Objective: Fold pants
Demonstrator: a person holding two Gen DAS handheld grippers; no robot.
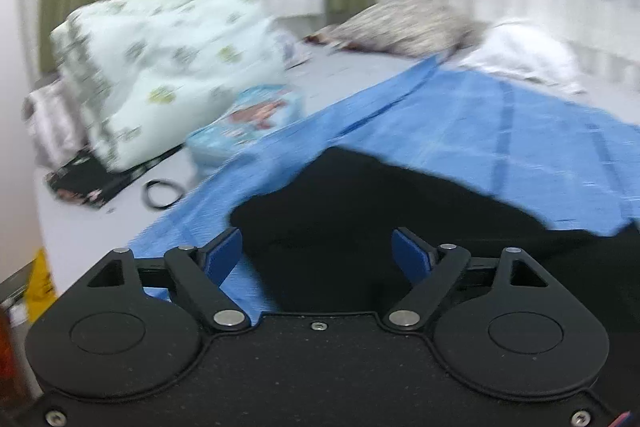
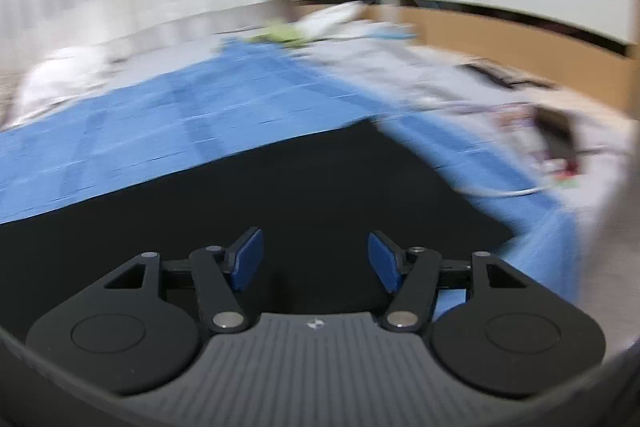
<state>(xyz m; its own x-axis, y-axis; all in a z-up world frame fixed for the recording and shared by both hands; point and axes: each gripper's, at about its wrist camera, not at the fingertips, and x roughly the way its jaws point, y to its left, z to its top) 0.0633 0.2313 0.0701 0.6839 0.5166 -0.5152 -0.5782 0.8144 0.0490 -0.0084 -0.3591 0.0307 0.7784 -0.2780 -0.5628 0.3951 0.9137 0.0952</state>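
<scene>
One black pants [image 1: 400, 219], one blue sheet [image 1: 500, 131], two grippers [image 1: 317, 255] [image 2: 315, 259], one folded quilt [image 1: 160, 67], upper left

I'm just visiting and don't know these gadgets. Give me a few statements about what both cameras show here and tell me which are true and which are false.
1. The left gripper is open with nothing between its fingers. True.
2. The right gripper is clamped shut on the fabric. False: its jaws stand apart, holding nothing.
3. The black pants lie on a blue checked sheet. True.
4. The pants are white. False: they are black.
5. A folded floral quilt sits to the left in the left wrist view. True.
</scene>
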